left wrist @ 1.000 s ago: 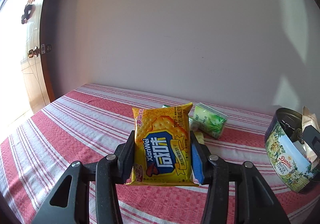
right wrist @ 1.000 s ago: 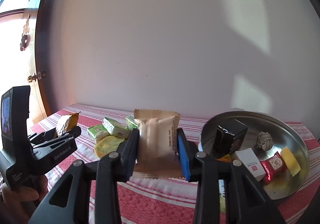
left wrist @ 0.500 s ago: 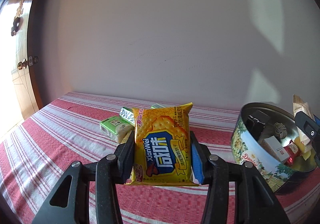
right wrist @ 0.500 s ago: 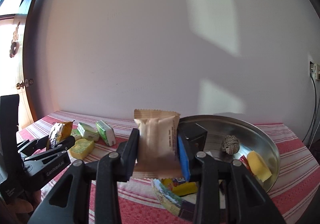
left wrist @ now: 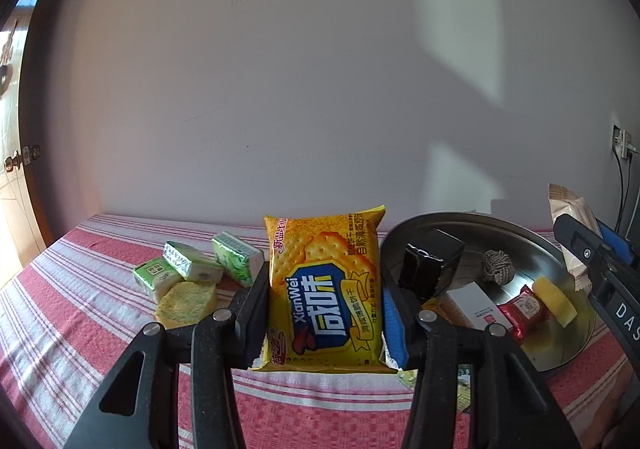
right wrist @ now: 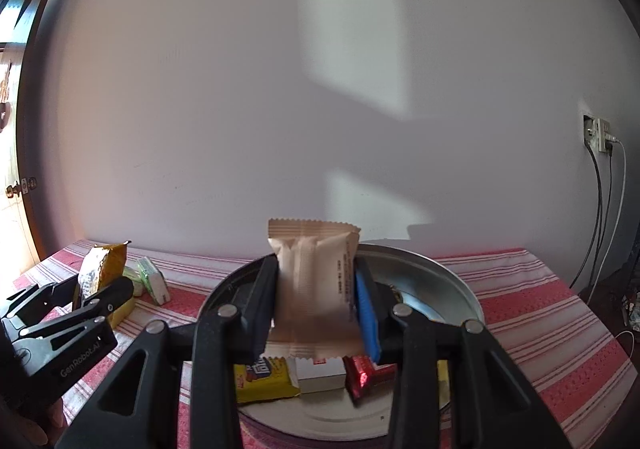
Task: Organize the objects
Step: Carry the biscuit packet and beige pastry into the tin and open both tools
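Table [left wrist: 80, 329]: lying under a red-and-white striped cloth, bearing everything else.
Tin [right wrist: 452, 281]: standing round and open at the right of the cloth, already holding a black box [left wrist: 430, 265], a twine ball [left wrist: 496, 267], a white carton [left wrist: 476, 305], a red sachet [left wrist: 524, 307] and a yellow wedge [left wrist: 554, 299]; aiming for bare metal between these.
Cracker pack [left wrist: 324, 289]: riding upright and clear of the cloth, just left of the tin's rim.
Left gripper [left wrist: 325, 313]: clenching the yellow cracker pack at both side edges; carrying it over the rim before letting go, keeping it high enough not to clip the wall.
Beige pouch [right wrist: 314, 289]: hanging above the tin's contents, seemingly placed for dropping.
Right gripper [right wrist: 316, 309]: squeezing the beige pouch flat between its pads; lowering first, then releasing gently.
Loose packets [left wrist: 192, 269]: waiting in a small green and yellow cluster well left of the tin, apparently next for collecting.
Risk: crowding two grippers over one opening; probably best going one at a time.
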